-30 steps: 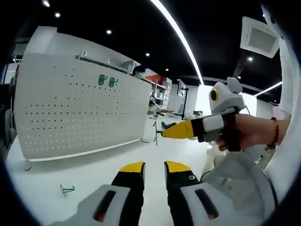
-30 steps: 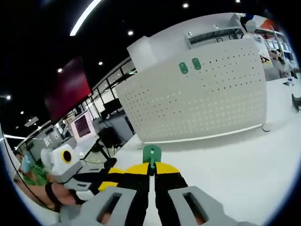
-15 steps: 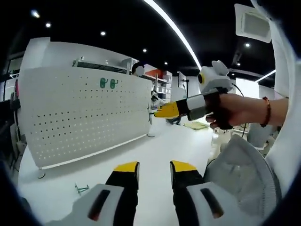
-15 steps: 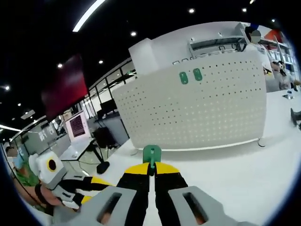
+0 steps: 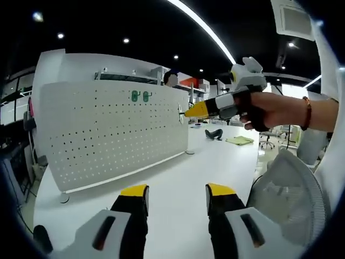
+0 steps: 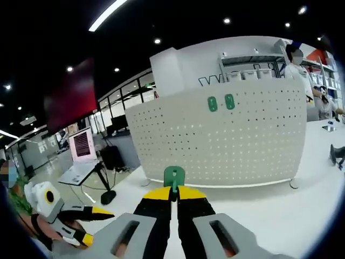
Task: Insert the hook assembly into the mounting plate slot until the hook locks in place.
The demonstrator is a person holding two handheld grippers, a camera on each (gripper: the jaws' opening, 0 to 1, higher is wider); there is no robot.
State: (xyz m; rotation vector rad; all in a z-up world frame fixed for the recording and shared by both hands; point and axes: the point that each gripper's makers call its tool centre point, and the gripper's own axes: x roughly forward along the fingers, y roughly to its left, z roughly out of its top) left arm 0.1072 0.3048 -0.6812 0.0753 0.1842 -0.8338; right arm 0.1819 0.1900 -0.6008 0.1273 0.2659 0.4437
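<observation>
The white pegboard (image 6: 232, 137) stands upright on the table, with two green hook plates (image 6: 221, 102) near its top edge. My right gripper (image 6: 174, 190) is shut on a green hook assembly (image 6: 173, 176) that sticks up from its yellow tips, well short of the board. In the left gripper view the pegboard (image 5: 108, 132) sits to the left, and the right gripper (image 5: 194, 111) comes in from the right in a hand, pointing at the board's upper right corner. My left gripper (image 5: 177, 191) is open and holds nothing. It appears as the left gripper (image 6: 94, 226) low on the left.
A white table top (image 5: 178, 167) runs in front of the board. A white mesh object (image 5: 288, 186) sits close at the lower right. A person (image 6: 299, 67) stands behind the board. Desks, a monitor (image 6: 81, 148) and chairs fill the room beyond.
The right gripper has risen and moved closer to the pegboard with the hook still in it. The left view has swung, and a green hook on the table has left the picture.
</observation>
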